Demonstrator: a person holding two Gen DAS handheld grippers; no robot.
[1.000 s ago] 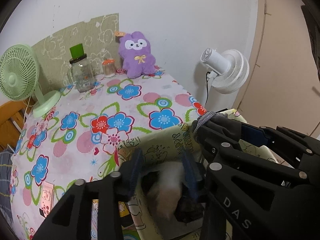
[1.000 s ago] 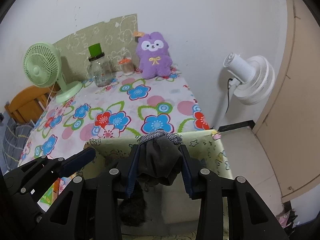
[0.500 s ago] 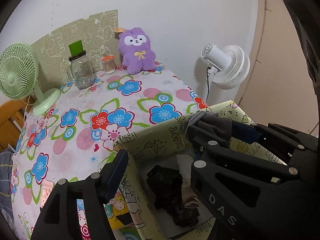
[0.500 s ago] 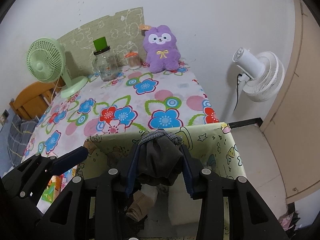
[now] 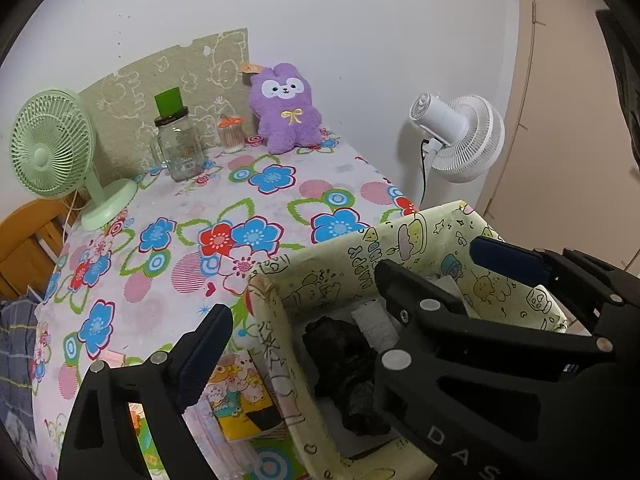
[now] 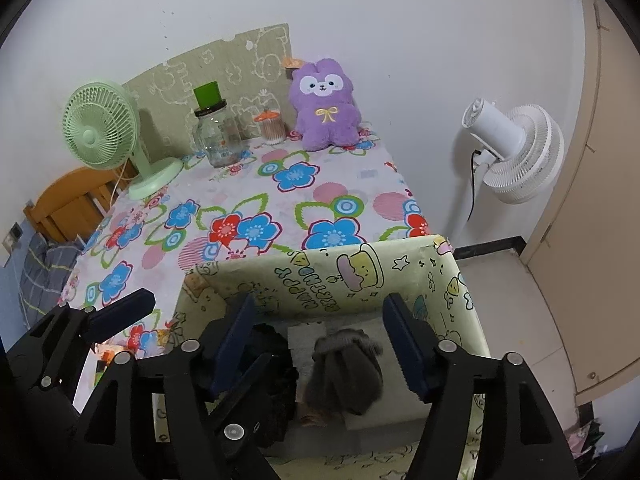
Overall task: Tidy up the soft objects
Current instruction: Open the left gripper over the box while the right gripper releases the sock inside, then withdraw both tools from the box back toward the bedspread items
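Observation:
A pale green cartoon-print box stands at the table's near edge. Inside it lie a black fuzzy item and a white cloth. My left gripper hangs over the box's left wall, its jaws opening with nothing between them. My right gripper is above the box, jaws opening. A grey soft item lies loose in the box below them, beside the black item. No pad touches it.
On the floral tablecloth at the back stand a purple plush, a glass jar and a green fan. A white fan stands off the table's right. A picture booklet lies left of the box.
The left gripper let go of a white item and opened wide. The right gripper, which was shut on the grey item, opened, and the item dropped into the box.

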